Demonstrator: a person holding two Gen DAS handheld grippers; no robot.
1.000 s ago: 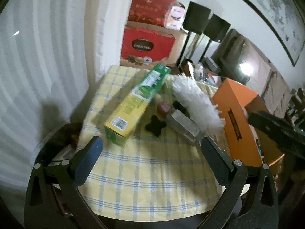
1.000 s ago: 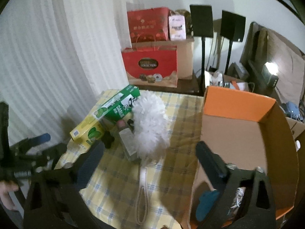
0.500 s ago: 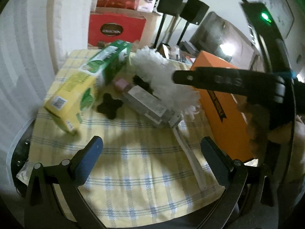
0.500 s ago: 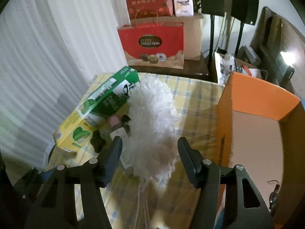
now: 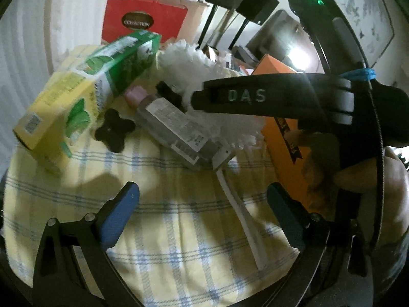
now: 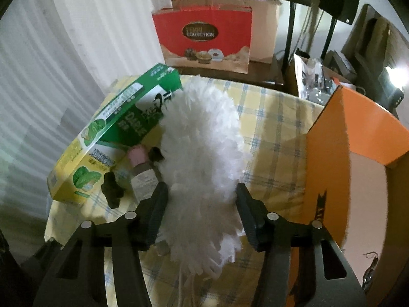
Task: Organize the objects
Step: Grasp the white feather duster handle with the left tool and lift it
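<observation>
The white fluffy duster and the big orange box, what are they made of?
The duster looks like soft synthetic fibre strips, matte white and shaggy, on a smooth white handle that is probably plastic. The orange box looks like cardboard: flat stiff walls, orange outside with a slight sheen, plain pale tan inside.

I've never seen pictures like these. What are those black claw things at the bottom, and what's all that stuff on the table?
They are two grabbing tools that a person holds, one in each hand, each with a small camera looking along its jaws. The left gripper is open over the checked tablecloth. The right gripper has its jaws closing around the white fluffy duster, which nothing holds yet. Beside the duster lie a green and yellow box, a bottle with a pink cap and an orange box.
</observation>
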